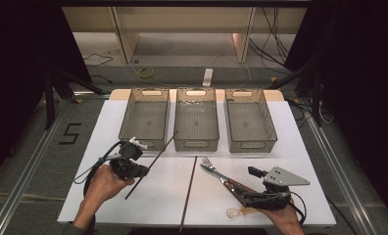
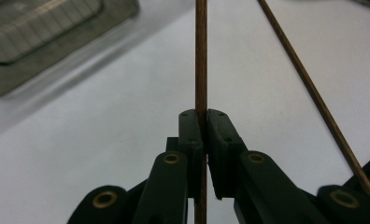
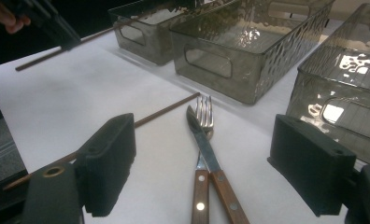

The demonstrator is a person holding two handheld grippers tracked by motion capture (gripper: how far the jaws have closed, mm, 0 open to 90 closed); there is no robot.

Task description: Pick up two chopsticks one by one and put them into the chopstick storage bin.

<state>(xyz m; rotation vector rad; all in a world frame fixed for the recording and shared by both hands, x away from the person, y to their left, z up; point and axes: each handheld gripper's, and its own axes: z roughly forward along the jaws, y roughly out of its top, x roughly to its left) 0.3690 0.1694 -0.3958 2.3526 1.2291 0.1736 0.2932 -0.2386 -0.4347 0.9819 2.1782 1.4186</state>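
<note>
1. The left gripper (image 2: 204,116) has its jaws clamped on a chopstick (image 1: 150,166), lifted off the table (image 1: 109,122) near the left bin (image 1: 145,117).
2. Risk: the grip is thin and off the stick's middle; the stick may pivot or slip out if swung.
3. Risk: its long end may strike a bin wall on approach.
4. The right gripper (image 3: 204,172) is spread wide, holding nothing, above the fork (image 3: 202,116) and knife (image 3: 199,135).
5. The second chopstick (image 1: 189,188) lies on the table.
6. The left, middle (image 1: 197,117) and right (image 1: 248,117) bins appear empty.
</note>
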